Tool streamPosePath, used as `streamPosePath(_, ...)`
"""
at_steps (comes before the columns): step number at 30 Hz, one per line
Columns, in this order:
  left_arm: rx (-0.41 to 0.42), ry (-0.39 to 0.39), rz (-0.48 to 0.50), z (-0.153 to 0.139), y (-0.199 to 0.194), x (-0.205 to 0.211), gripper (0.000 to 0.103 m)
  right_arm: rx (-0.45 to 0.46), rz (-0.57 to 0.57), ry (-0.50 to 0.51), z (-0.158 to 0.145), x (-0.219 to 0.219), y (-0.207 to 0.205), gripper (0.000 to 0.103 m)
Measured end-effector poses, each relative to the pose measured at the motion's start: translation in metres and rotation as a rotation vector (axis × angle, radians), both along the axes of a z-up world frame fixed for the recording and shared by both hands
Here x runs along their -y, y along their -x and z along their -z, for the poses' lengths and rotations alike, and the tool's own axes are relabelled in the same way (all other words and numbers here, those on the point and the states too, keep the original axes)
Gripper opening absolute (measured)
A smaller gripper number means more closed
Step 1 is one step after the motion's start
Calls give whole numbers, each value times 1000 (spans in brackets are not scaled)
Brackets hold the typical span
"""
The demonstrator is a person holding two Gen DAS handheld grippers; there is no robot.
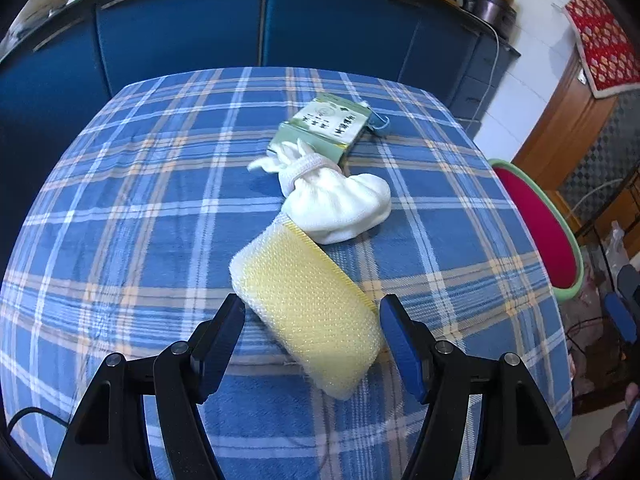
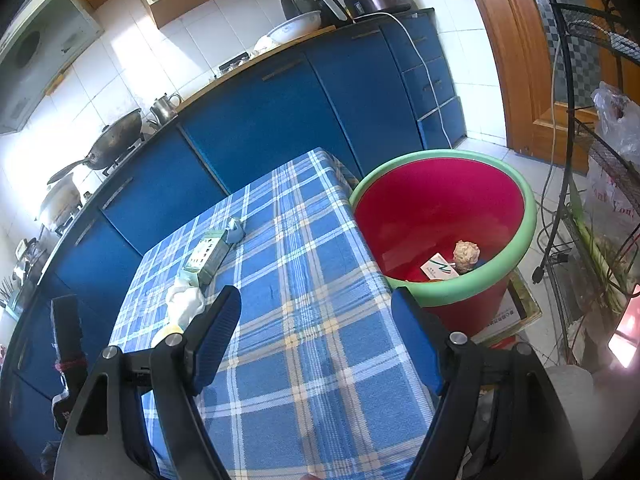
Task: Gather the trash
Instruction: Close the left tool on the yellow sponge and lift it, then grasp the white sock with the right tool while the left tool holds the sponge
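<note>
A yellow bubble-wrap packet lies on the blue plaid tablecloth. My left gripper is open and low over the packet, with one finger on each side of its near end and narrow gaps still showing. Beyond it are a white cloth bundle, a green box and a small blue clip. My right gripper is open and holds nothing above the table's right part, near the red bin with a green rim. A crumpled ball and a white card lie in the bin.
Blue cabinets stand behind the table, with a wok, a kettle and appliances on top. The bin stands off the table's right edge. A wire rack with plastic bags and a wooden door are further right.
</note>
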State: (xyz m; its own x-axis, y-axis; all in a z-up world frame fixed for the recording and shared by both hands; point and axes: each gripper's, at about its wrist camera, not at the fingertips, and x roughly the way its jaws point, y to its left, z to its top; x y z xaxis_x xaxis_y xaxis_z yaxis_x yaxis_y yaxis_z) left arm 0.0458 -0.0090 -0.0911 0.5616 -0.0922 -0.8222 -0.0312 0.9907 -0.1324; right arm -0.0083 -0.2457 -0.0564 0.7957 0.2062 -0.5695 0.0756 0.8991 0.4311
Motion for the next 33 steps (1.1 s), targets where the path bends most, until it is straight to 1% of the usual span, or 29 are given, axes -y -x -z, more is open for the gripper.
streamPosePath(2, 1, 1, 15, 2, -1, 3, 71, -5, -1, 1, 1, -1, -1, 78)
streamPosePath(3, 1, 2, 23, 3, -2, 4, 67, -8, -2, 0, 2, -1, -1, 78)
streamPosePath(4, 4, 10, 34, 3, -2, 5, 60, -10, -2, 0, 3, -1, -1, 78)
streamPosePath(5, 6, 18, 45, 3, -1, 6, 57, -11, -2, -1, 3, -1, -1, 78)
streamPosePath(7, 12, 27, 67, 2, 0, 7, 44, -15, -4, -2, 4, -1, -1, 78)
streamPosePath(10, 20, 27, 106, -1, 4, 10, 37, -19, -9, -3, 5, -3, -2, 78)
streamPosePath(13, 36, 21, 123, -4, 11, 8, 36, -25, -16, -1, 6, -6, -5, 78)
streamPosePath(16, 47, 27, 118, -7, 17, -2, 35, -31, -31, 3, 6, -13, -6, 78)
streamPosePath(18, 62, 16, 106, -10, 21, -12, 35, -34, -43, 13, 5, -19, -7, 78)
streamPosePath(20, 81, -2, 83, -14, 26, -23, 35, -37, -51, 21, 5, -24, -8, 79)
streamPosePath(23, 108, -14, 48, -20, 28, -41, 34, -40, -63, 27, 5, -32, -10, 85)
streamPosePath(27, 144, -30, -10, -28, 28, -65, 34, -49, -98, 57, 4, -51, -15, 87)
streamPosePath(33, 146, -27, -99, -24, 22, -99, 34, -59, -161, 114, 5, -84, -29, 90)
